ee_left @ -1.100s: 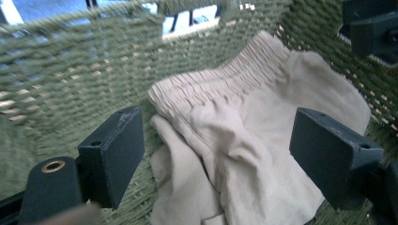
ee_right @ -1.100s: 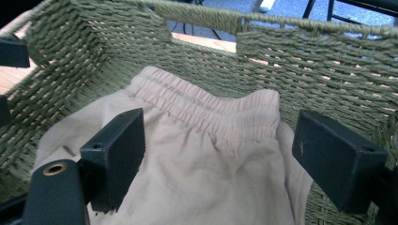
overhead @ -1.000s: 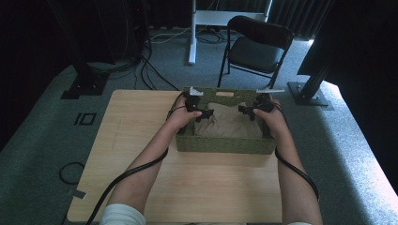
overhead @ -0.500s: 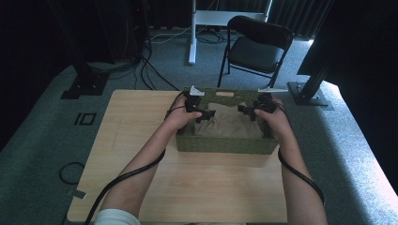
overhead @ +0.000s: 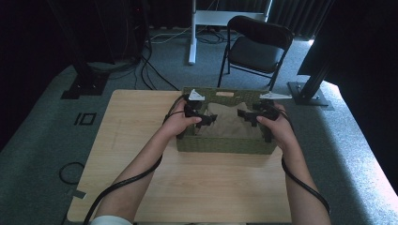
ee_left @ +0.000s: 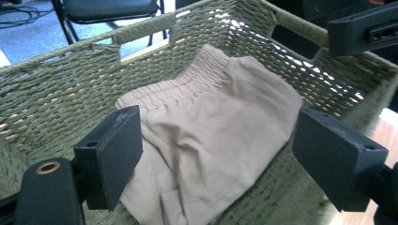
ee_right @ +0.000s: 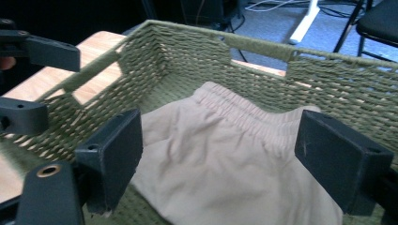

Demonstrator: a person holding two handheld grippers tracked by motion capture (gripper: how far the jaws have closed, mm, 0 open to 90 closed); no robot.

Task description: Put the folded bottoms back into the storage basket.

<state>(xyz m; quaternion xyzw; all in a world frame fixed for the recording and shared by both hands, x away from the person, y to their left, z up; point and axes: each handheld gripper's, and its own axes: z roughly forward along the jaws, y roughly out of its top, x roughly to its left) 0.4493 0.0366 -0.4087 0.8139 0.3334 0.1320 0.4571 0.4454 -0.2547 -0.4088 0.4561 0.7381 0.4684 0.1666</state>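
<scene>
Both claws, left (ee_left: 213, 159) and right (ee_right: 220, 159), hover spread wide above the folded beige elastic-waisted shorts (ee_left: 211, 126) inside the green woven basket (ee_left: 61, 89), seemingly poised to grasp them.

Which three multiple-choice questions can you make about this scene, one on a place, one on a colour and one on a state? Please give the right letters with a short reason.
1. Where does the beige garment lie?
A. on the bare table
B. inside the woven basket
C. on the chair

2. What colour is the basket?
A. green
B. red
C. white

3. How do the jaws of the left gripper stand?
A. shut on the garment
B. shut on the basket rim
C. open, with nothing between them

Right letters: 1 B, since both gripper views show the woven walls around the folded cloth. 2 A, since the weave looks olive green in all three views. 3 C, since the left gripper view shows its two black jaws wide apart above the cloth; the right gripper stands open in the same way.
</scene>
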